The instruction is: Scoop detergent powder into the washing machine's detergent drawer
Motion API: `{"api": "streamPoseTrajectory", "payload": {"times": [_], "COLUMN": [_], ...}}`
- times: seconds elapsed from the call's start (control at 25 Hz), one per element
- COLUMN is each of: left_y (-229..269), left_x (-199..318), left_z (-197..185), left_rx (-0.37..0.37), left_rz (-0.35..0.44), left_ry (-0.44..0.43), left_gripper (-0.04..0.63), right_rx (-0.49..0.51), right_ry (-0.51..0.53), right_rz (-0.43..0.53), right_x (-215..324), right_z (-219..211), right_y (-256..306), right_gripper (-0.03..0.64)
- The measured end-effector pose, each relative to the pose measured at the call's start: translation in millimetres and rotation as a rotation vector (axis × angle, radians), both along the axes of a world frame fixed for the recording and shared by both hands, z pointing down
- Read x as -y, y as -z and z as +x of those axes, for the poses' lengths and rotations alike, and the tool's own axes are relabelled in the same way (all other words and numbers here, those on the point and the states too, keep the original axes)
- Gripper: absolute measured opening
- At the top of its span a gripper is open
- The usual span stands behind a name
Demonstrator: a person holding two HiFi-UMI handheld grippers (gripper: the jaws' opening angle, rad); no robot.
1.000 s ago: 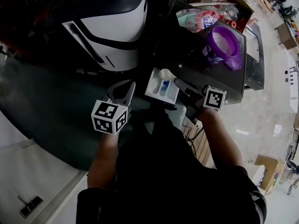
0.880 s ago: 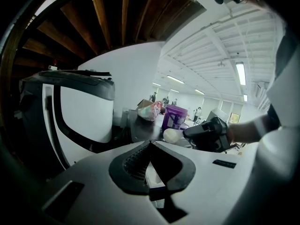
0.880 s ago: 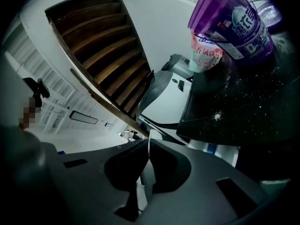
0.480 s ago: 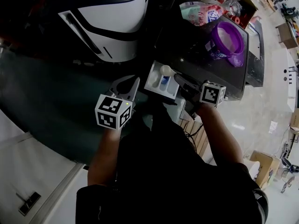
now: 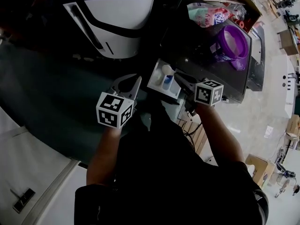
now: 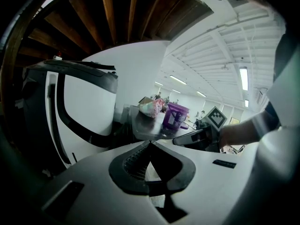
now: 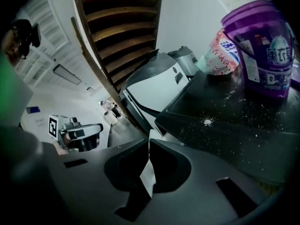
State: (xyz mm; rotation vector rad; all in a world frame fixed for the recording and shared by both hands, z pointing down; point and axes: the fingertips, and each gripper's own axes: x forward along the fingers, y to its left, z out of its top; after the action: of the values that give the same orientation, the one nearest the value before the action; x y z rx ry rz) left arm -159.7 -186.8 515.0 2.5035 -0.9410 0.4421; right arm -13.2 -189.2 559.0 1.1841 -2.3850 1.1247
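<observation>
White scoop [image 5: 167, 70] in right gripper [image 5: 178, 77] now tipped, lower over the detergent drawer [image 5: 157, 84] than a second ago.

Dark washing-machine top [image 5: 192, 46], purple detergent tub [image 5: 232, 43] standing on it, pink-and-white bag [image 5: 208, 15] lying just beside the tub, spilled white powder [image 7: 206, 121] scattered near the tub's foot.

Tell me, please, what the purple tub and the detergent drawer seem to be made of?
The purple tub looks like glossy translucent plastic: light shows through its rim. The detergent drawer looks like smooth white moulded plastic, though its finish is unclear.
</observation>
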Motion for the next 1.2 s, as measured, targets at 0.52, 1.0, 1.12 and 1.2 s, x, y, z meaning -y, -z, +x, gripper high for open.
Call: {"api": "streamPoseTrajectory", "payload": {"times": [0.52, 1.0, 1.12, 1.2], "left_y": [-6.2, -8.7, -8.0, -8.3], "left_x": [-7.6, -13.4, -15.5, -17.0], "left_z": [-18.3, -22.5, -22.2, -22.3], "left_rx": [-0.005, -0.023, -0.026, -0.027], "left_rz": [-0.018, -0.026, -0.026, -0.026], "left_ry": [0.028, 0.042, 0.043, 0.044], "left_gripper": [0.008, 0.008, 0.008, 0.008], "right_rx": [-0.256, -0.472, -0.517, -0.552], "right_ry": [0.109, 0.214, 0.237, 0.25], "right_rz": [0.045, 0.143, 0.161, 0.181], "right_x": [7.5, 5.4, 3.1, 2.8], "right_z": [-12.0, -20.2, -19.9, -19.9], "right_y": [-18.7, -13.5, -13.4, -12.9], "right_gripper": [0.02, 0.02, 0.02, 0.02]}}
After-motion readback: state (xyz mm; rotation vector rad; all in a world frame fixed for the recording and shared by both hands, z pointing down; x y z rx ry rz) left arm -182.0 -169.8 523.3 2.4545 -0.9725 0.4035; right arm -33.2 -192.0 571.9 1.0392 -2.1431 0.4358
